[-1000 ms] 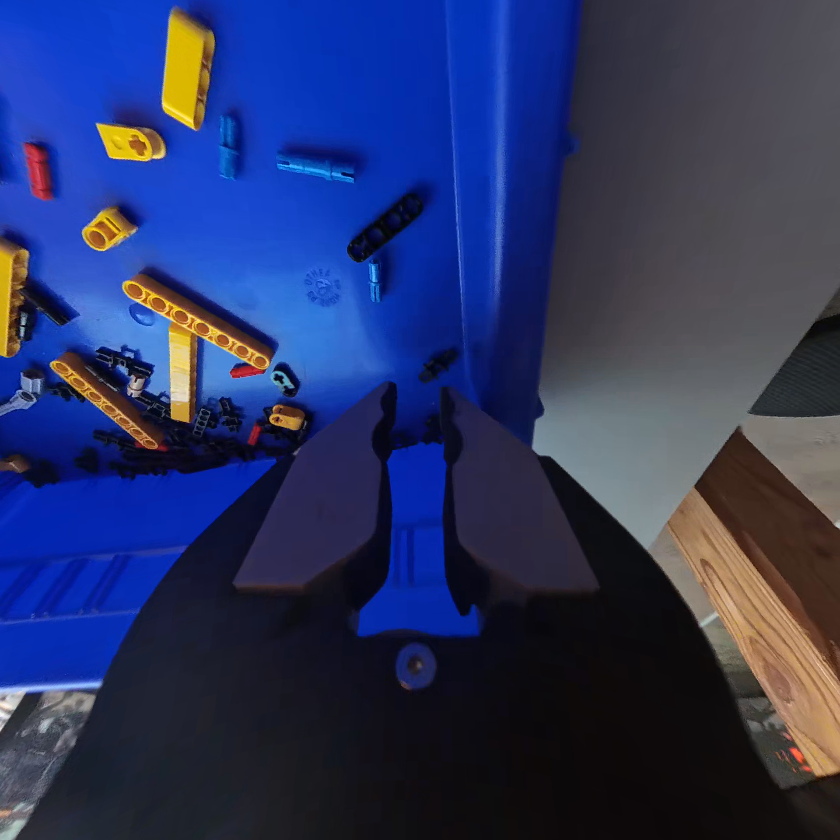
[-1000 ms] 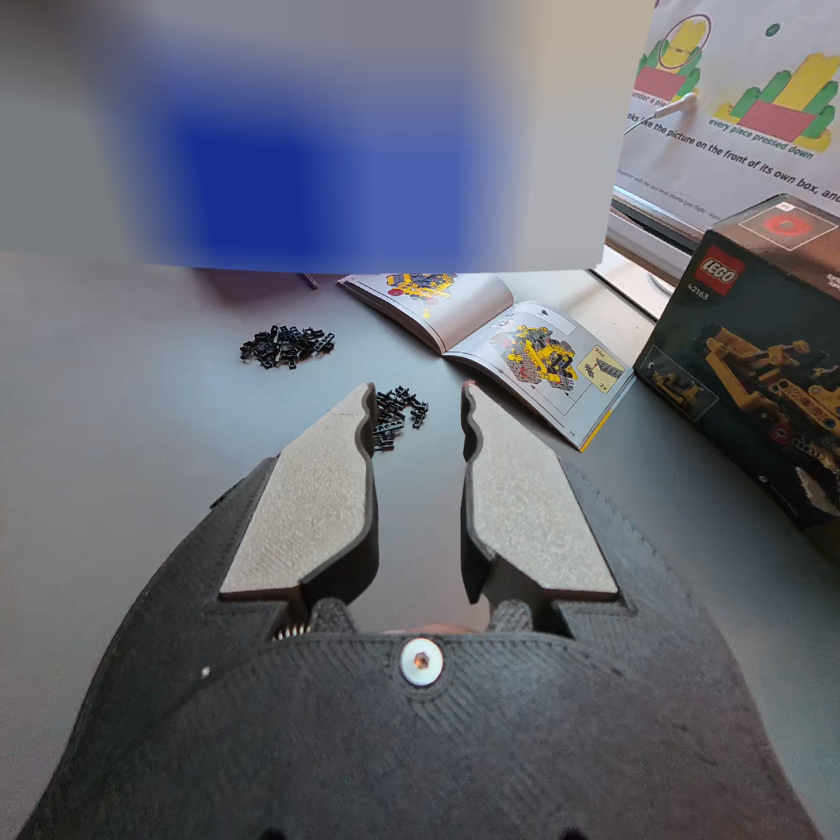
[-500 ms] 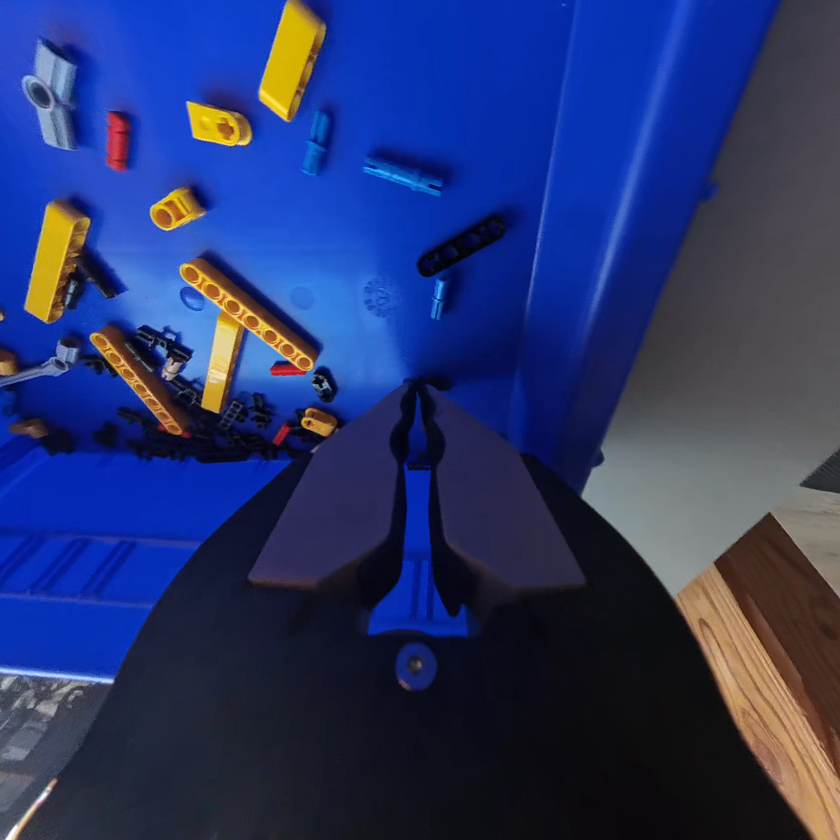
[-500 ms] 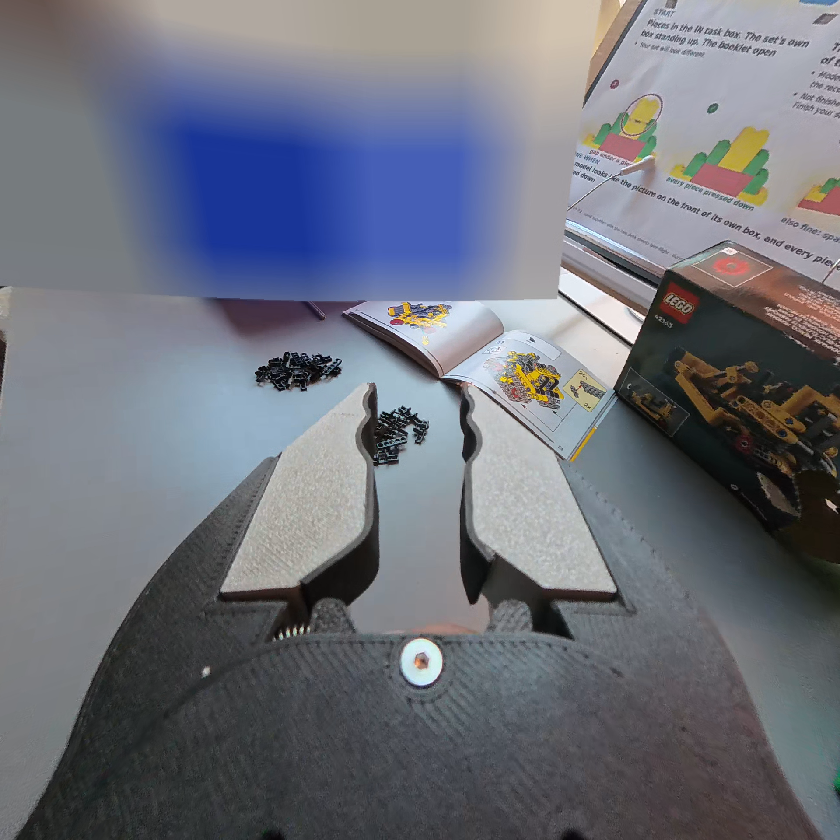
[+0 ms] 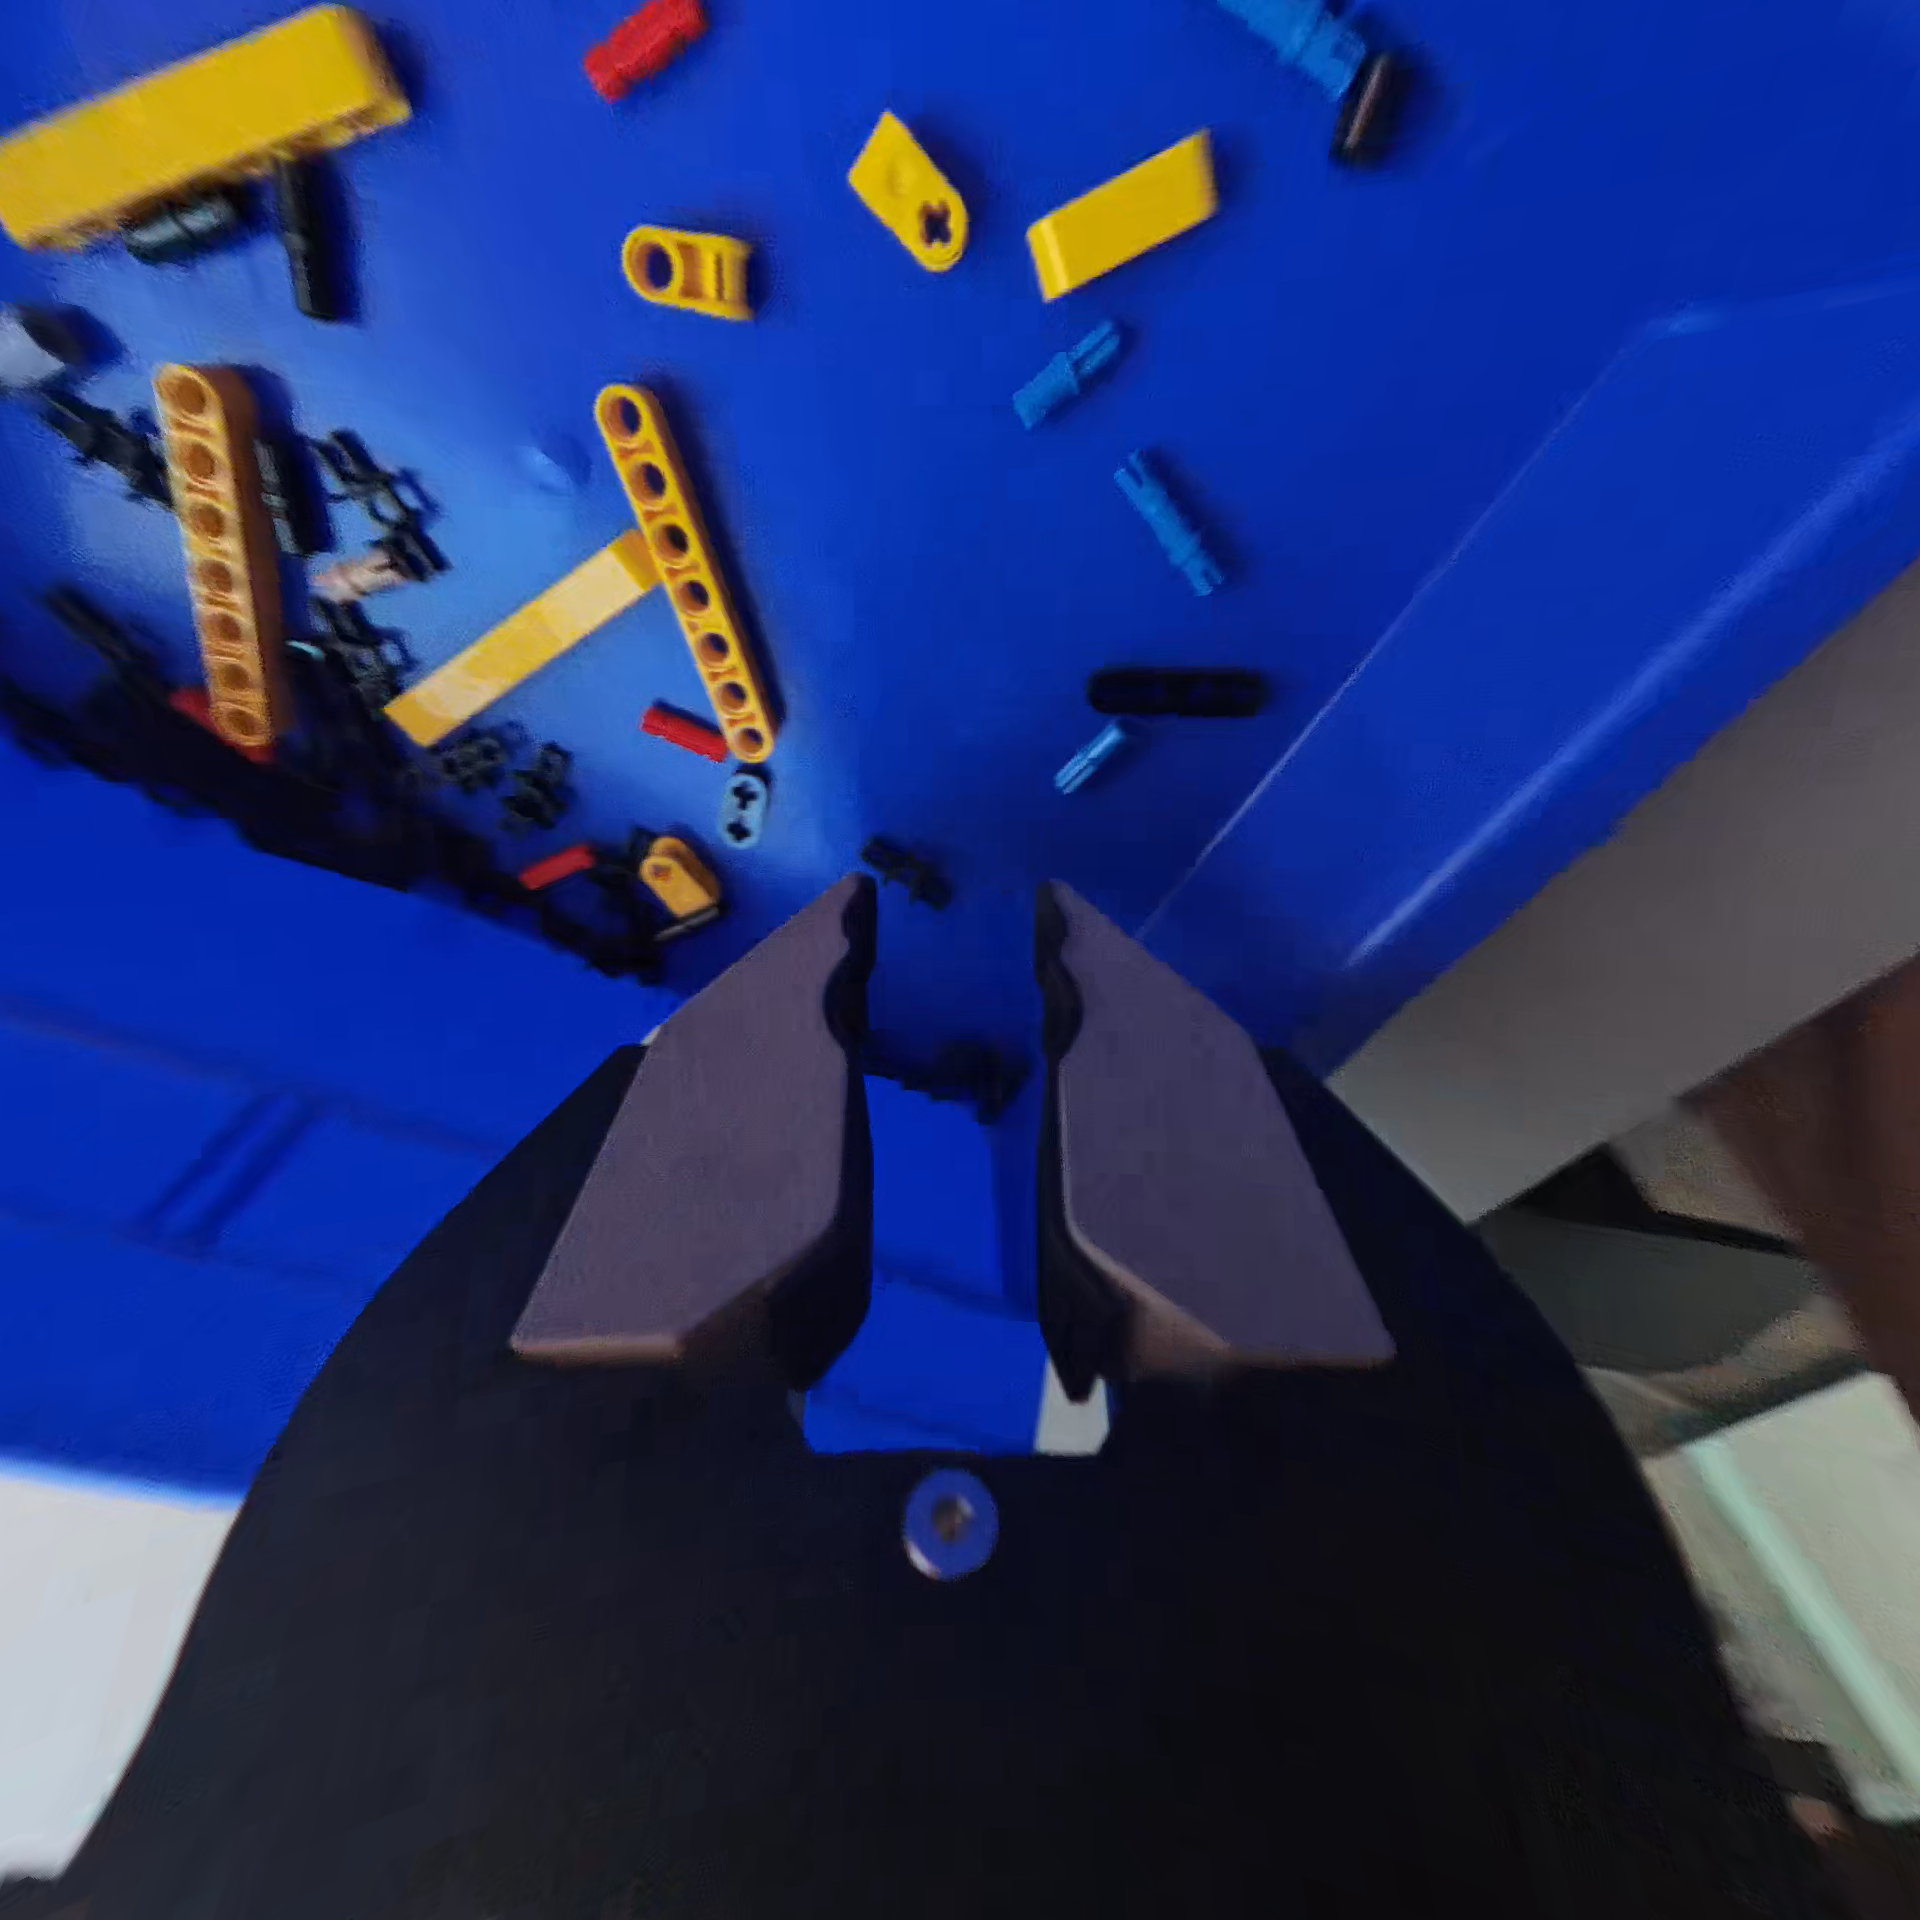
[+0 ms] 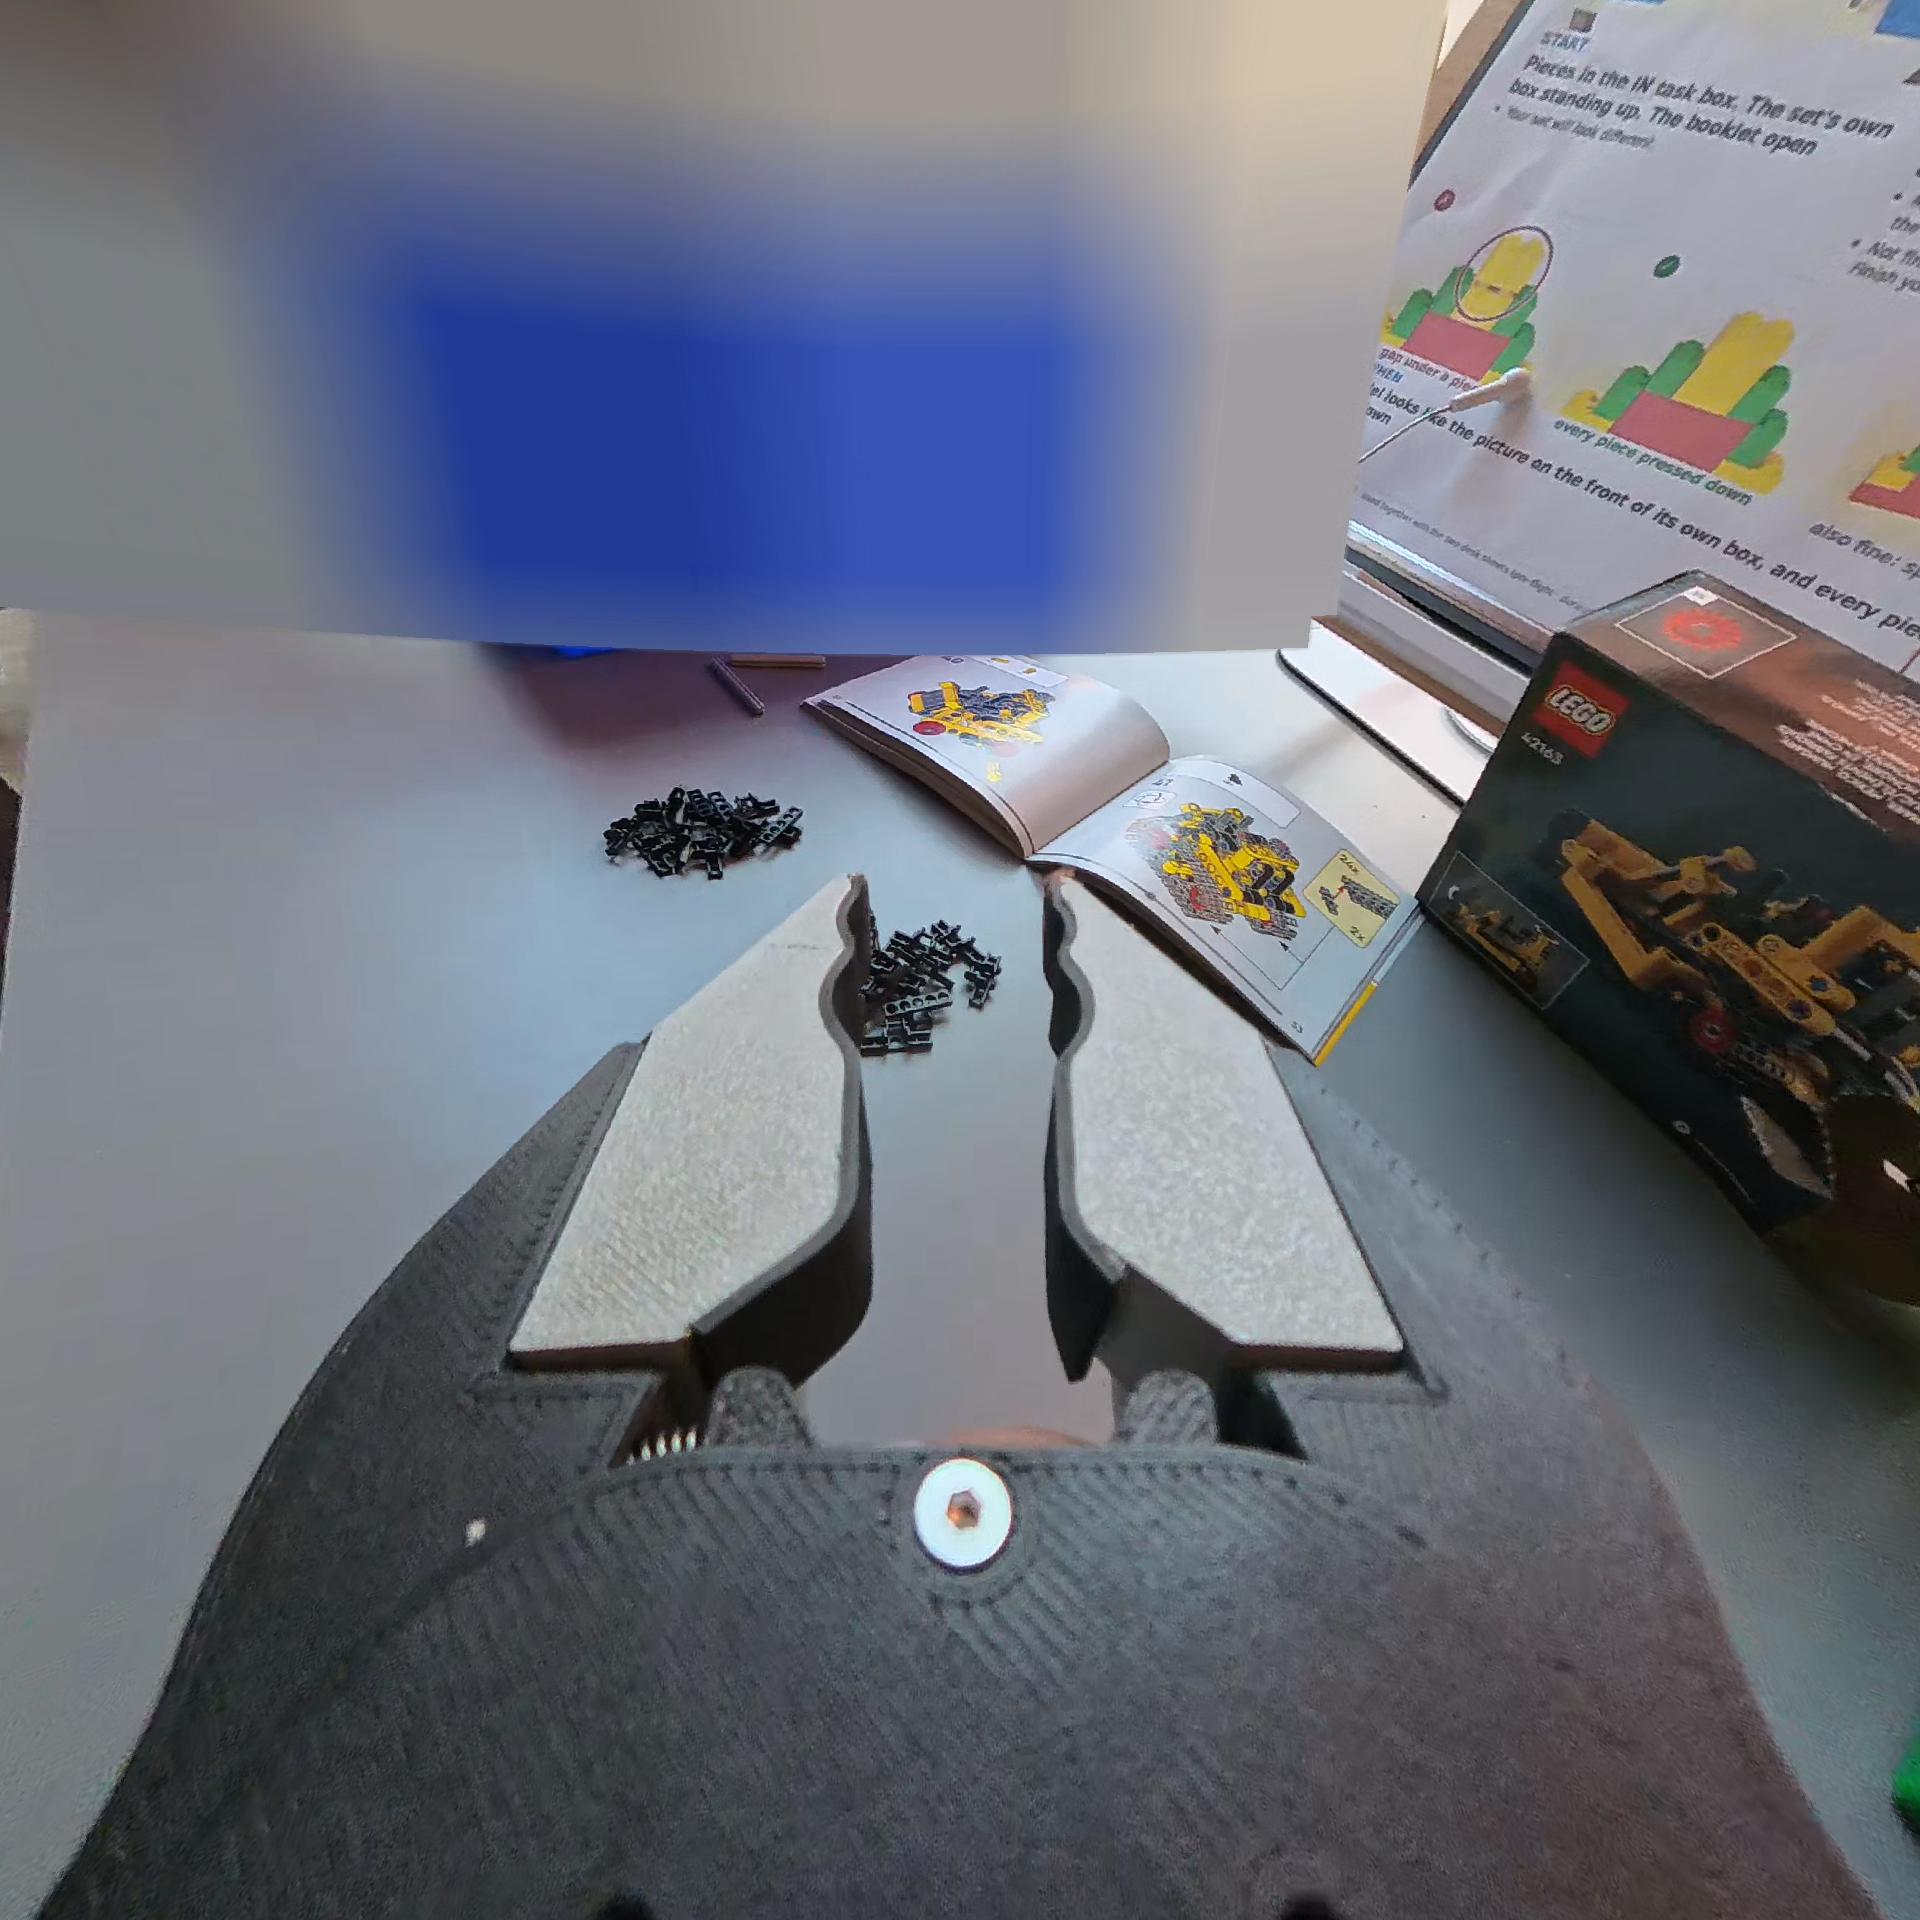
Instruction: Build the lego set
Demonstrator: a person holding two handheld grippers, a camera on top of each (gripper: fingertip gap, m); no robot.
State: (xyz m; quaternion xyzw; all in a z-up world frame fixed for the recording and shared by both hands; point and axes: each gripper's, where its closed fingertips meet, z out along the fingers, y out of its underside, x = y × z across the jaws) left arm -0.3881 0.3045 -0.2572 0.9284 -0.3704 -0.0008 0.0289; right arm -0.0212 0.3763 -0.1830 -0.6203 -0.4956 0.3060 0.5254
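Blue moulded plastic fills my left view: a bin (image 5: 1039, 540) with a smooth floor and a ribbed wall. My left gripper (image 5: 954, 902) hangs over its near right corner, jaws parted by a narrow gap and holding nothing. A small black link (image 5: 906, 869) lies just past the fingertips. Further in lie a long yellow beam with round holes (image 5: 686, 571), a flat yellow strip (image 5: 520, 649) touching it, short blue pins (image 5: 1166, 520) and a tangle of black links (image 5: 312, 748) against the left wall; the view is smeared, so finer shapes escape me.

On the matte grey desk (image 6: 260, 1039), my right gripper (image 6: 951, 904) is likewise narrowly parted and empty, its pads grainy. A heap of black links (image 6: 925, 982) sits between the fingertips, and a second heap (image 6: 701, 831) is beyond. The open booklet (image 6: 1101, 821) and the dark cardboard box (image 6: 1704, 914) lie toward the right edge.
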